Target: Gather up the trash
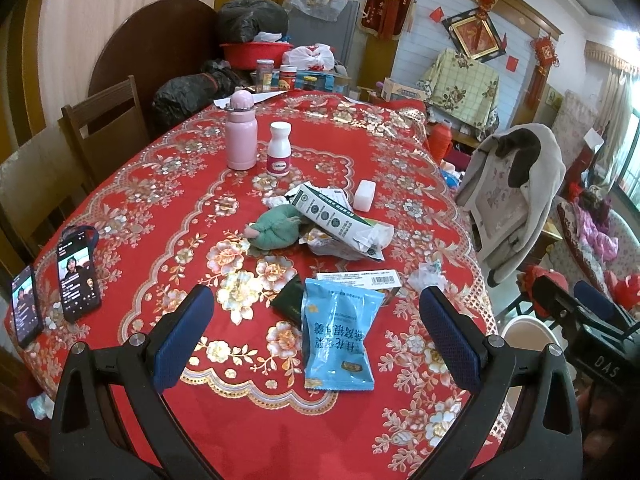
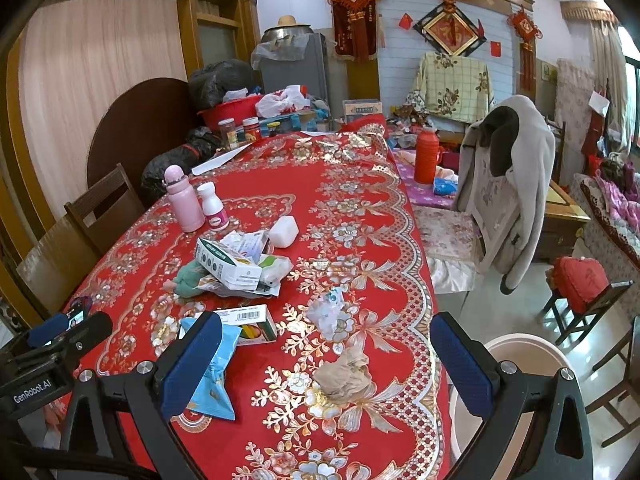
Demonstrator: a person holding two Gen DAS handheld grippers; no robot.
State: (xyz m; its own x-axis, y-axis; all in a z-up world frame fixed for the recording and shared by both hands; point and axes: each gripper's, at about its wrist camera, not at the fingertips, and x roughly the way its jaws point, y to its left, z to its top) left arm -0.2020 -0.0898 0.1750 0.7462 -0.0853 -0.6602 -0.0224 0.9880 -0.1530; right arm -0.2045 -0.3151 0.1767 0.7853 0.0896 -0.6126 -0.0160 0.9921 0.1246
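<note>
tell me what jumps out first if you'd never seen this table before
The red floral tablecloth dominates. A trash heap sits mid-table around a torn white carton, with a blue snack packet nearest, between the open left tongs. The open right tongs frame a crumpled brown wad.

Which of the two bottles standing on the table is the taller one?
The plain pink bottle with the rounded cap is taller. The white bottle beside it is shorter and carries a pink label.

Trash lying scattered on the red cloth.
Blue wrapper (image 1: 339,334) lying flat nearest; brown wad (image 2: 345,374) sitting near the edge; torn cartons (image 1: 336,216) piling mid-table.
</note>
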